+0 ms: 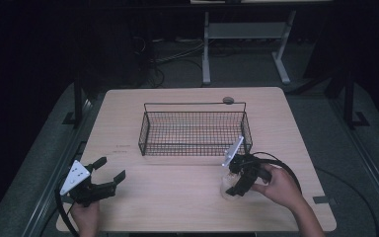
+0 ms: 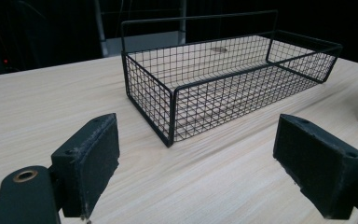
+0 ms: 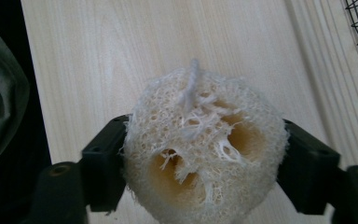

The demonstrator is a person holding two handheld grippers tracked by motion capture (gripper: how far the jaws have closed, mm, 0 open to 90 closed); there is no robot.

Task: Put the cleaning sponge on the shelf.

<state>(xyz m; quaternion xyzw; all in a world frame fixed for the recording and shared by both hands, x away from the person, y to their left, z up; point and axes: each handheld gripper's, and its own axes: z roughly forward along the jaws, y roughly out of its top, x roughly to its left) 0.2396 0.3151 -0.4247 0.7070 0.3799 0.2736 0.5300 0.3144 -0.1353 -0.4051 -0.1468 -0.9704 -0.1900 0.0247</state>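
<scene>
Loofah sponge (image 3: pixel 205 149), a pale round disc of coarse open fibre with hollow channels and a white string loop. Its flat, holed face is turned toward the right gripper's camera; the loop end points away from the jaws, toward the wire basket (image 1: pixel 195 127). No long axis can be told. The right gripper (image 1: pixel 238 183) is clamped on the sponge, one black jaw on each side of its rim. In the high view the sponge lies just in front of the basket's near right corner, seen as a pale patch under the gripper; its texture is resolved in the right gripper view. The left gripper (image 1: pixel 111 170), well to the left of the basket, has its padded jaws spread wide with nothing between them. Basket: black rectangular mesh on the light woodgrain table (image 1: pixel 128 108).
</scene>
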